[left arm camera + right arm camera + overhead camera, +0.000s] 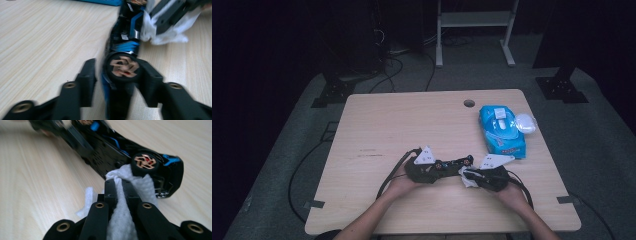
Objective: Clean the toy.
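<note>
Two-point hold recorded at lower centre of the high view. Gripped the toy car (454, 162) at one end with the left tool (439, 165), jaws drawn in narrow around a gold-spoked wheel at centre of the left gripper view. Could not confirm firm contact at the left-hand jaw owing to blur. Held the car tipped on its side, low over the table (412, 120), between both hands. Clamped the white wipe (130, 177) in the right tool (119, 187), jaws nearly together, and pressed the wipe against the car's edge just beside a wheel at centre right of the right gripper view. Found the blue wipe pack (502, 132) at upper right of the table, well apart from the work.

Judged the following faults likely:
- Rotation or slip of the car in the left tool, caused by gripping at one end only while pushing sideways with the wipe.
- Snagging or tearing of the wipe on the wheel or bodywork, caused by dragging across sharp edges.
- Loss of the wipe from the right tool, caused by a short bite on loose material.
</note>
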`<state>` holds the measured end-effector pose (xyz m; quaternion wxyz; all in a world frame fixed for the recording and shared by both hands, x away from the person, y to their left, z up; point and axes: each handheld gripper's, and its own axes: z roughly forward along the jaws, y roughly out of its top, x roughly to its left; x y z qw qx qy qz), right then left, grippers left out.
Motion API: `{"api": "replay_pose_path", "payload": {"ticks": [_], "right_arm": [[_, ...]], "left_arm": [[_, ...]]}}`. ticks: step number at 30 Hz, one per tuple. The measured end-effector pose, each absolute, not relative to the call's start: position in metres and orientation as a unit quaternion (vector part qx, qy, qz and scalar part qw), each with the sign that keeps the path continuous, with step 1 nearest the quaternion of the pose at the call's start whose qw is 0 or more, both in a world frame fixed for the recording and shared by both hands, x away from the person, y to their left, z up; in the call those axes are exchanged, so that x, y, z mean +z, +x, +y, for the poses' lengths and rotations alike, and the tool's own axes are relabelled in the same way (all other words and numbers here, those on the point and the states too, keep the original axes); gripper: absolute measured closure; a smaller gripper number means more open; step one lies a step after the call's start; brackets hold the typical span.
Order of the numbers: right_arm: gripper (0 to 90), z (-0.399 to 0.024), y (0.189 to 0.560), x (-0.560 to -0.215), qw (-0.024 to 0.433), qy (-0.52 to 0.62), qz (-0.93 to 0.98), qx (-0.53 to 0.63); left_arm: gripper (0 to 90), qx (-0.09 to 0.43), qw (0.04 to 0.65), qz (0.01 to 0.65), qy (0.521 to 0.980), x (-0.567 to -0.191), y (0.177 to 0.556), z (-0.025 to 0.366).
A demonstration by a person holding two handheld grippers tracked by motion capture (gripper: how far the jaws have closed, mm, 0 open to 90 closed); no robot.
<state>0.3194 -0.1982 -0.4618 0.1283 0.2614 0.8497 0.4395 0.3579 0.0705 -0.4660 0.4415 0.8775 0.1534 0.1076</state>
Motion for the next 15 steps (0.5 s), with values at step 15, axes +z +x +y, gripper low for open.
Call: {"api": "replay_pose_path", "payload": {"ticks": [15], "right_arm": [[82.6, -0.131, 0.339, -0.421, 0.123, 0.252, 0.818, 0.502]], "left_arm": [[64.6, 0.126, 0.445, 0.139, 0.876, -0.465, 0.357, 0.079]]}}
